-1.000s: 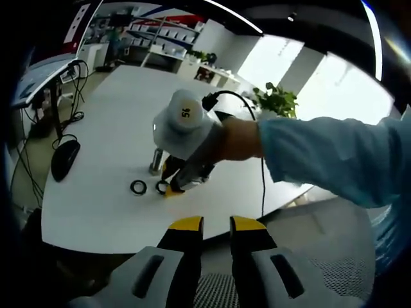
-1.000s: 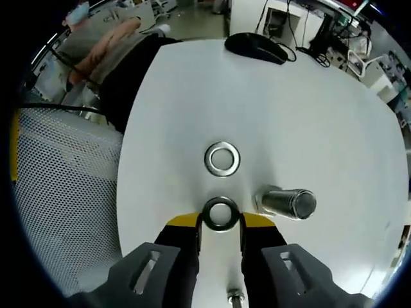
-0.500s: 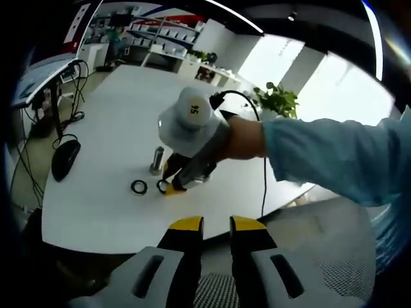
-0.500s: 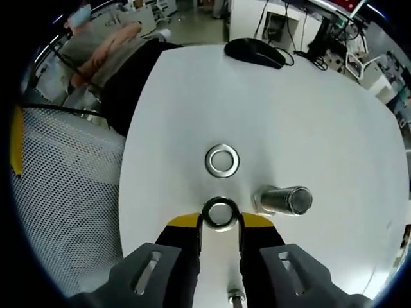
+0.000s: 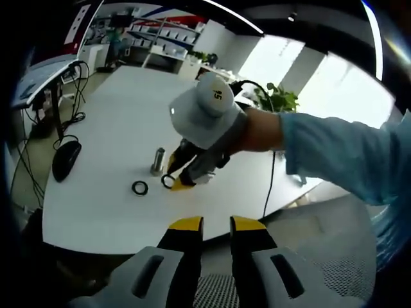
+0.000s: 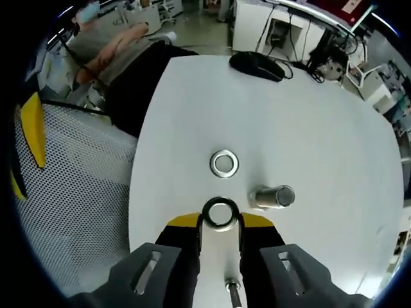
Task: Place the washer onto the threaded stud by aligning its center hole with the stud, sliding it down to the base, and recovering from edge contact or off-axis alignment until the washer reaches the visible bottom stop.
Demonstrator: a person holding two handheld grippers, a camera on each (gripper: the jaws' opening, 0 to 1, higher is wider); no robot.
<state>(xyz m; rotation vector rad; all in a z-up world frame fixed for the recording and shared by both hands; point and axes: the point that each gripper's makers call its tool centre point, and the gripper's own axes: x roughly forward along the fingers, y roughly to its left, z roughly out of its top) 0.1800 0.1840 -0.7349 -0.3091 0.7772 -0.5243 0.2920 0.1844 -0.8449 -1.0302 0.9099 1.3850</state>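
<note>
Table: white round-cornered top [image 6: 308, 115], smooth and matte; broad bare surface on all sides of the parts, its near edge running beside a mesh chair back [image 6: 70, 192].
Chair: grey open-weave mesh, just beside the table edge in the right gripper view.
Mouse: black, glossy, oval [image 6: 257, 65], near the far edge, well apart from the parts (cables trail off behind it).
Right gripper: yellow-tipped jaws [image 6: 220, 221] closed narrowly on the held washer, one tip at each side of its rim; in the left gripper view it hangs over the table [image 5: 181, 181], grasped by a hand with a light blue sleeve.
Left gripper: jaws [image 5: 216, 224] close together with a slim gap and nothing between them, off the table's near edge.
Stud: short upright metal cylinder [image 6: 273, 196], dull silver, bare of any washer, just beside the right gripper's tips.
Held washer: dark flat metal ring [image 6: 220, 213], round centre hole, to the side of the stud and not over it.
Spare washer: bright silver flat ring [image 6: 224, 163], lying on the table beyond the held one, apart from both it and the stud.
</note>
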